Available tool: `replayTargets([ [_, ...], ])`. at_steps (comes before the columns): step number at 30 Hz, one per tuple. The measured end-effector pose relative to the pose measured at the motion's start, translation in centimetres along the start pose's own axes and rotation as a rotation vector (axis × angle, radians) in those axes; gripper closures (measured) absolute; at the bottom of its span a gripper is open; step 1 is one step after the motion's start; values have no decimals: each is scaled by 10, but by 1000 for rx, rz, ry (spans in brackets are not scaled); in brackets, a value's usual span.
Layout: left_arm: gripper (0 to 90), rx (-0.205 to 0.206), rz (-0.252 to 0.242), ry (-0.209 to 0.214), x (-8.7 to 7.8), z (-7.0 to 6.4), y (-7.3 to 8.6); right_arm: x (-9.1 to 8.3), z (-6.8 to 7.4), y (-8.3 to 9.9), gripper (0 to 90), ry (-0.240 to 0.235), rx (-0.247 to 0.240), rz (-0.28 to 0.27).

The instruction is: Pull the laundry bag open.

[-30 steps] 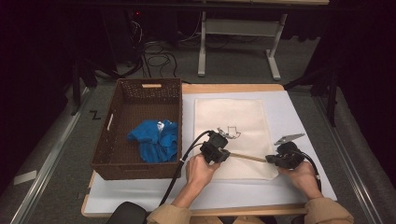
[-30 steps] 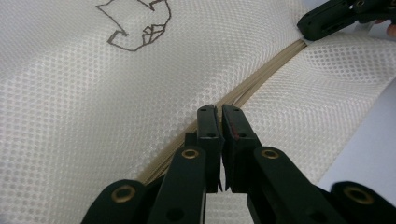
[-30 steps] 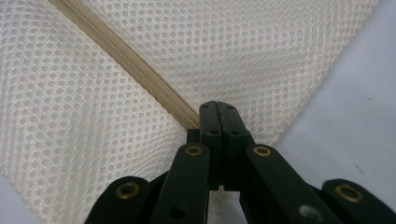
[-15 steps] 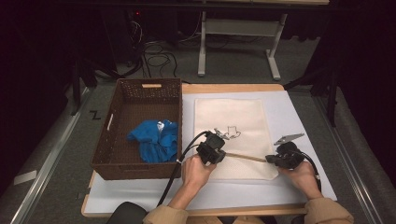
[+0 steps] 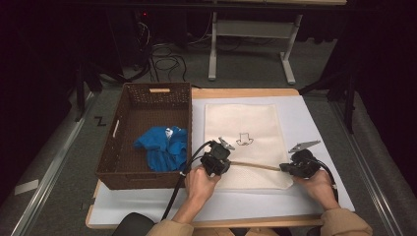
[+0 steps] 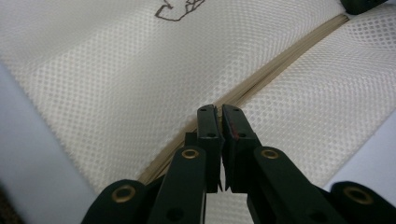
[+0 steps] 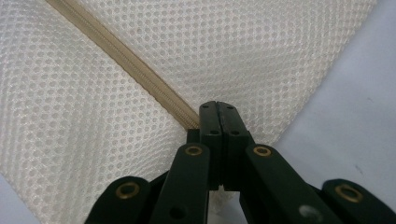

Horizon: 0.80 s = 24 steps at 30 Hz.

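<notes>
The left gripper [image 5: 220,160] has slid left along the zipper [image 5: 255,165]; the right gripper [image 5: 296,167] anchors its end. Both jaws pinch it; next, keep unzipping the mesh bag [image 5: 241,123].

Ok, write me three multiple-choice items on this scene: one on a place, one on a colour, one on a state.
1. Where does the blue garment lie?
A. in the brown basket
B. on the mesh bag
C. on the floor

2. What colour is the mesh bag?
A. red
B. cream
C. black

3. How do the jaws of the left hand-held gripper stand?
A. wide open above the table
B. closed at the bag's zipper
C. closed on the basket's rim

Key: 1 A, the high view shows the blue cloth inside the woven basket. 2 B, the bag is cream in all three views. 3 B, the left gripper view shows the jaws together on the tan zipper line; the right hand-held gripper pinches the zipper's other end.
</notes>
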<state>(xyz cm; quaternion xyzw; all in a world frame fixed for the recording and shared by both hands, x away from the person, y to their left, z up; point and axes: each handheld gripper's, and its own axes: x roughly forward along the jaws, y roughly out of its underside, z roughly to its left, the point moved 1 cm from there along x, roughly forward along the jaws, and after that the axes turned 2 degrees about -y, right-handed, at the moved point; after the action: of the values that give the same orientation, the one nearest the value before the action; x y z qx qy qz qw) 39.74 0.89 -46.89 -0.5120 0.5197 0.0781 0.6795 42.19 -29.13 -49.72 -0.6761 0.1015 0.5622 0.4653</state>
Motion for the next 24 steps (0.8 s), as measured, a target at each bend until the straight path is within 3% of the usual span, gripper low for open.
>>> replayTargets([
  [3, 866, -12, 3, -1, -2, 3, 3, 0, 0, 0, 900, 0, 0, 0],
  [11, 866, -23, 25, -76, -5, 5, 14, 0, 1, 0, 900, 2, 2, -2],
  [21, 866, -33, 23, -114, -1, 1, 23, 0, 0, 0, 900, 2, 4, -4],
  [24, 866, 10, 58, -175, 2, -4, 21, 0, 0, 1, 900, 1, 7, -5],
])
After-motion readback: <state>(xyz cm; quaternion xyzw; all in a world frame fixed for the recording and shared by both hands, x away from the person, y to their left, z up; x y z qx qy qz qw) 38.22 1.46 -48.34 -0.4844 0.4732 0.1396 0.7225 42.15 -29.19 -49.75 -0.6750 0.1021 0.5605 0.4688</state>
